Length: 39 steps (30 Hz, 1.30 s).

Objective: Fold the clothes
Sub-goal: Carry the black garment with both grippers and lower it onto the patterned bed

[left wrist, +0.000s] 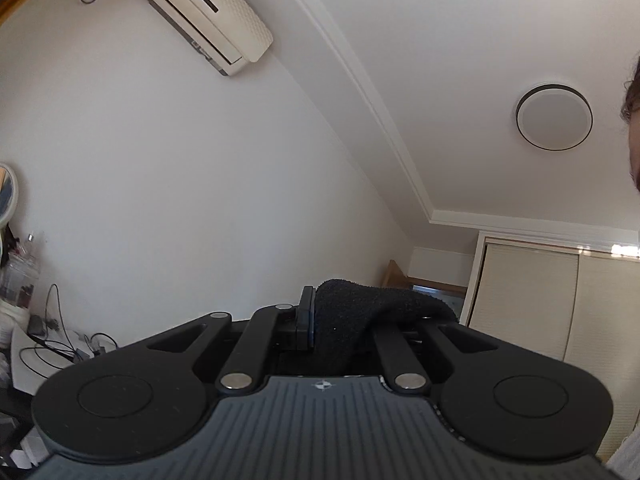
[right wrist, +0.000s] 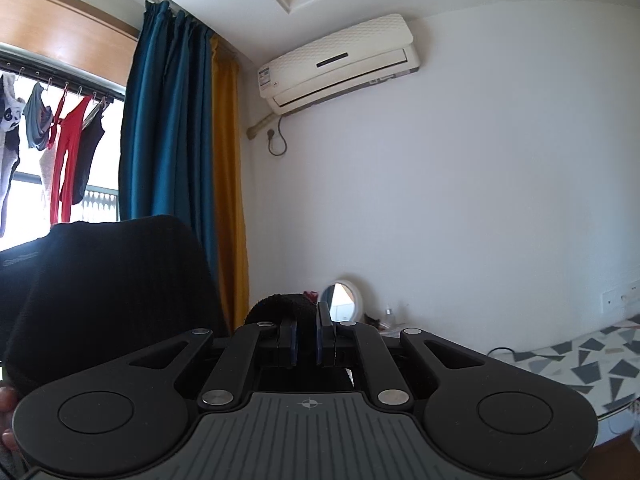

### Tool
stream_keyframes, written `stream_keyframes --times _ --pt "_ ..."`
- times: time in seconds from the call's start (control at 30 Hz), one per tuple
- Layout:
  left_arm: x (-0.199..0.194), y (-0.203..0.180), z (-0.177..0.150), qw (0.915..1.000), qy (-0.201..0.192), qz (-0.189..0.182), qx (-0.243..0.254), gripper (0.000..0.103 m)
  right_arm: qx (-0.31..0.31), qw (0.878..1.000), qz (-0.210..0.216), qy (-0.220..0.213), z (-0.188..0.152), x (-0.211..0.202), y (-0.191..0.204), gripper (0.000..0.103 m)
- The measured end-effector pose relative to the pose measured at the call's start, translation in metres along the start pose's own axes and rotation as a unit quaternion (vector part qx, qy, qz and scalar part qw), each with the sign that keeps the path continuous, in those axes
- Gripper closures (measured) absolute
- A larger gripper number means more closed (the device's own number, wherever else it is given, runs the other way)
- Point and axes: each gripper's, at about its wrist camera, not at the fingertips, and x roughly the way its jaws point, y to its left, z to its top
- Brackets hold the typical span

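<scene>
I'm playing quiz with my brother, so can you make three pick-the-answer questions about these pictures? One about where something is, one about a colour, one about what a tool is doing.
1. Where is the air conditioner?
A. High on the wall
B. On the floor
C. On the bed

2. What colour is the curtain nearest the window?
A. Pink
B. Blue
C. White

3. What is the right tool doing?
A. Wide open, empty
B. Holding a cup
C. Shut on black cloth

Answers:
1 A, it hangs just under the ceiling.
2 B, a yellow curtain hangs beside the blue one.
3 C, dark fabric sticks up between its closed fingers.
</scene>
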Motion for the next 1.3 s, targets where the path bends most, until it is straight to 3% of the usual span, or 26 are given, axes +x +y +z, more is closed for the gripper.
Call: stream_keyframes --times 0.27,0.67,0.83,1.03,1.3 --pt "0.121 -0.03 -0.069 0.9995 0.004 -0.027 -0.014 0.096 -0.009 0.999 -0.029 0.018 0.032 -0.053 -0.119 0.096" --pt "0.308 0.038 -0.145 0.9928 -0.003 -0.087 -0.082 0.096 -0.023 0.984 -0.175 0.013 0.044 -0.082 -0.297 0.096" --pt "0.405 0.083 -0.166 0.9921 -0.008 -0.1 -0.075 0.097 -0.006 0.976 -0.217 -0.013 0.053 -0.043 -0.39 0.096" --pt "0.513 0.133 -0.171 0.9933 -0.009 -0.099 -0.058 0.096 -0.022 0.973 -0.225 -0.042 0.085 0.036 -0.49 0.096" --pt "0.609 0.163 -0.184 0.9977 -0.008 -0.06 -0.031 0.096 -0.025 0.966 -0.241 -0.094 0.115 0.087 -0.613 0.096"
